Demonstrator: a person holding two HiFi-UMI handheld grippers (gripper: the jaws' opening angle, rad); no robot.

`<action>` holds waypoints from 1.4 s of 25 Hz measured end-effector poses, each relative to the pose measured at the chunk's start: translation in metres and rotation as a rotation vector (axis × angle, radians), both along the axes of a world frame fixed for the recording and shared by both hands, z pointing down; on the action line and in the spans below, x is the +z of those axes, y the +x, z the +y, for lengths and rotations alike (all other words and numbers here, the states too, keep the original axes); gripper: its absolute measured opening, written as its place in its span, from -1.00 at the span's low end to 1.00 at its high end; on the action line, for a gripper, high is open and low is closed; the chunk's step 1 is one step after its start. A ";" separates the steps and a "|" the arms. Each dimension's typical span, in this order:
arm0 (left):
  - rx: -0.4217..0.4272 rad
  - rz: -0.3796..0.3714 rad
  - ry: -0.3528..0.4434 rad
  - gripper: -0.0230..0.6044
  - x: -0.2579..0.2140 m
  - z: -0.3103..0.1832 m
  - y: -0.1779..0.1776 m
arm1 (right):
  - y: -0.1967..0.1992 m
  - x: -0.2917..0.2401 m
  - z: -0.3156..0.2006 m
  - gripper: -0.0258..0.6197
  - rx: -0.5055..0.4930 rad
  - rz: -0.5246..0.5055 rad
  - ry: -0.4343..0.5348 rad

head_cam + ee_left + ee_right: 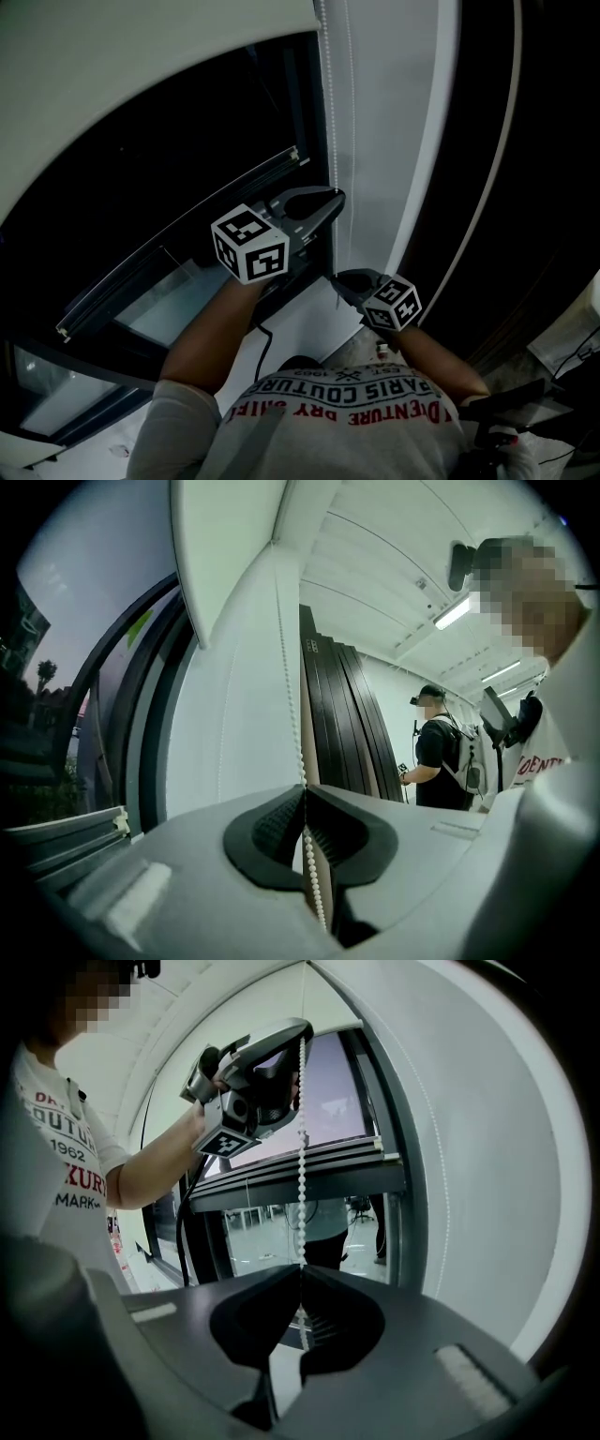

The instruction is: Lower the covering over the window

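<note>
Room: dusk sky fills a tall window (pixel 141 187) on my head feed. The left gripper view shows lit ceiling strips and a person (pixel 441 761) with a backpack standing far back.
Covering: a dark, see-through covering (pixel 159 141) hangs part-way down the glass, left of the bead chain (pixel 328 112). I read the bar with white end caps as its bottom rail (pixel 187 234). The bare glass under the rail mirrors the room.
Rail height: the rail sits lower than my upper grip on the bead chain and higher than my lower grip.
Upper grip: my left hand-held gripper (pixel 333 199) is on the bead chain. Its jaws are brought together with the beads pinched between the pads. The strand rises from the pinch and more of it dangles below.
Chain run: the bead chain hangs down the window's right edge and runs straight from one grip to the other in the right gripper view.
Lower grip: my right hand-held gripper (pixel 337 278) is further down the bead chain, tipped slightly downward. Its jaws are closed on the beads.
Wall: a white strip (pixel 394 112) lies just right of the bead chain.
Panels: dark slats (pixel 487 141) stand further right of the bead chain, beyond the white strip.
</note>
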State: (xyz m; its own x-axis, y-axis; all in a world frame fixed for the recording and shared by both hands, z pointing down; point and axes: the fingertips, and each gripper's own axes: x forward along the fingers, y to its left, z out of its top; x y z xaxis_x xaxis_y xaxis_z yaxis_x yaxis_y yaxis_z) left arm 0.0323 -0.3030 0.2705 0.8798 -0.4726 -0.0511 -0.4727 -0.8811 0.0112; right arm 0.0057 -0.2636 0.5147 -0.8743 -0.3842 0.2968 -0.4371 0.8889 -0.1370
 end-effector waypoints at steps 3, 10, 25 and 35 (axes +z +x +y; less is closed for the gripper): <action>0.014 0.004 -0.001 -0.91 0.001 0.000 -0.001 | -0.001 0.000 0.000 -0.89 -0.001 -0.008 -0.007; 0.012 -0.019 -0.042 -0.91 0.021 0.001 -0.006 | -0.005 0.019 0.011 -0.89 -0.024 0.039 -0.051; -0.049 -0.039 -0.122 -0.91 0.105 -0.006 -0.019 | -0.008 0.093 0.036 -0.89 -0.060 0.132 -0.218; -0.058 -0.179 -0.214 -0.91 0.184 -0.003 -0.016 | -0.002 0.133 0.051 -0.89 -0.094 0.217 -0.291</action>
State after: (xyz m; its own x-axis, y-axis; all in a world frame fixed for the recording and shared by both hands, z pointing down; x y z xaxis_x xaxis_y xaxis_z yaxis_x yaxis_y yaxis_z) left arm 0.0163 -0.3060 0.4549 0.8370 -0.5055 0.2095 -0.5334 -0.8392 0.1059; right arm 0.0037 -0.2130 0.6482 -0.8063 -0.1779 0.5642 -0.4023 0.8641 -0.3025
